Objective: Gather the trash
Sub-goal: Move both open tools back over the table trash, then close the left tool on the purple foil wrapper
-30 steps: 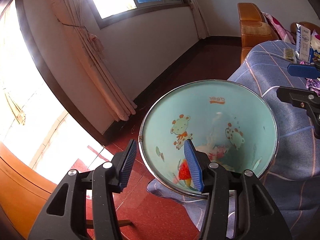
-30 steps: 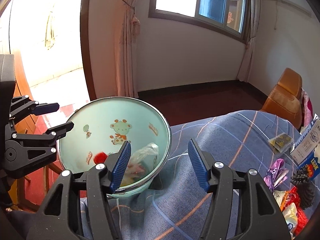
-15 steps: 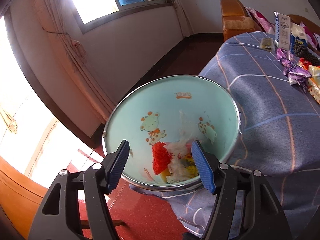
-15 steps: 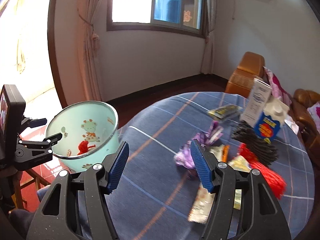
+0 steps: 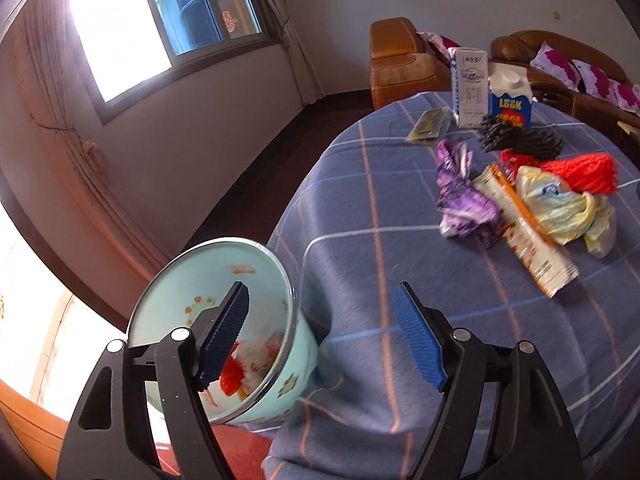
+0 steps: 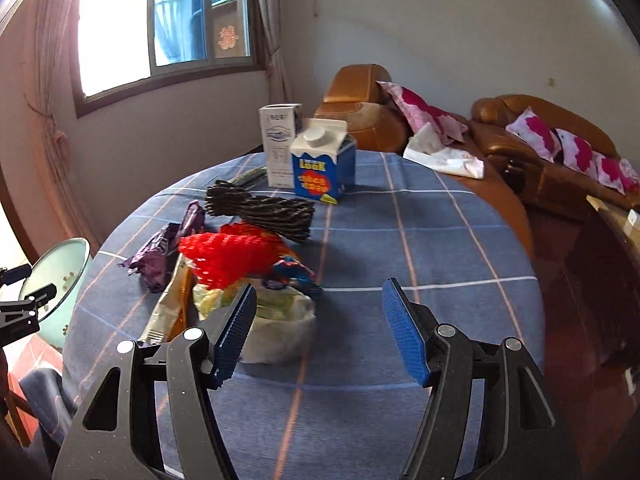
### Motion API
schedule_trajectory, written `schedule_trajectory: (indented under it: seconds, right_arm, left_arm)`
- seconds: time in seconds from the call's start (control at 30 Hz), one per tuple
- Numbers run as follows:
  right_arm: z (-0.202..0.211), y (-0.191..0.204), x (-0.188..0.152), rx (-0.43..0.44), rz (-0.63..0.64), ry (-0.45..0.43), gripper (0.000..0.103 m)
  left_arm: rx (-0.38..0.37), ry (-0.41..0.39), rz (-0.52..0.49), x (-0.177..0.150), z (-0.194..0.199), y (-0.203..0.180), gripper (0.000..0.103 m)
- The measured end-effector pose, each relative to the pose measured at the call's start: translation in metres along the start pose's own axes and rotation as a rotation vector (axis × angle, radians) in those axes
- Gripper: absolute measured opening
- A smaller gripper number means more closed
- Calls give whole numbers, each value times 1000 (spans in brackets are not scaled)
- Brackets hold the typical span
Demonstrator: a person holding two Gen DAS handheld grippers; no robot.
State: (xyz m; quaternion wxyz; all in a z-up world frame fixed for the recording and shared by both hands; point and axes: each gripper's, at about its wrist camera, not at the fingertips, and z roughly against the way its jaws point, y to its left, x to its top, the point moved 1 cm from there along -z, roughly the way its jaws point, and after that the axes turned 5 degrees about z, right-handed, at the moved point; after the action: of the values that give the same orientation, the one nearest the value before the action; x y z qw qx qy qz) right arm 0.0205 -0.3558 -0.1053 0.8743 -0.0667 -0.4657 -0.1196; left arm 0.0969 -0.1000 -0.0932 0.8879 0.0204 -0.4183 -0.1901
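A pale green bin [image 5: 224, 280] with cartoon prints stands against the round table's left edge, with red and white trash inside. My left gripper [image 5: 320, 304] hovers over that edge, its jaws opening with nothing between them. On the blue checked cloth [image 5: 360, 208] lie a purple wrapper [image 5: 460, 196], a long snack packet [image 5: 532, 240], a pale plastic bag [image 5: 568, 208], a red foam net [image 5: 588, 172] and a black net [image 5: 520, 140]. My right gripper [image 6: 320, 292] is open above the cloth, its left finger beside the plastic bag [image 6: 280, 320]. It holds nothing.
A blue carton [image 6: 324, 168] and a white carton [image 6: 280, 144] stand at the table's far side, with a flat packet [image 5: 430, 124] near them. Brown sofas [image 6: 540, 132] with pink pillows line the wall behind. Red floor lies beyond the table's right edge.
Both views swung from the bin to the table. My left jaws spread wider and drew back from over the bin. My right gripper travelled across the cloth to the trash pile.
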Motion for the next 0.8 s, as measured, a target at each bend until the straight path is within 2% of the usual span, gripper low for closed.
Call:
schedule_trajectory:
  seconds: [0.1, 0.13, 0.23, 0.37, 0.47, 0.6, 0.7, 0.8]
  right_arm:
    - [-1, -11, -4, -14, -23, -2, 67]
    - [-1, -11, -4, -14, -23, -2, 73]
    - [-1, -24, -11, -30, -60, -13, 76]
    - [-3, -35, -14, -28, -94, -13, 76]
    - [-1, -40, -16, -21, -103, -19, 76]
    - [3, -44, -19, -15, -110, -38, 76]
    - [1, -46, -21, -3, -124, -40, 76]
    - [-1, -43, -23, -3, -119, -42, 76]
  left_arm:
    - [-27, -20, -15, 20, -1, -28, 77]
    - [-31, -25, -22, 27, -2, -39, 80]
    - [-39, -38, -52, 40, -10, -68, 92]
    - [-7, 3, -118, 39, -38, -98, 92]
    - [92, 22, -151, 34, -57, -89, 92]
    - [203, 41, -128, 34, -67, -48, 92]
    - [188, 49, -75, 39, -62, -30, 92]
    - [127, 29, -10, 43, -47, -34, 92]
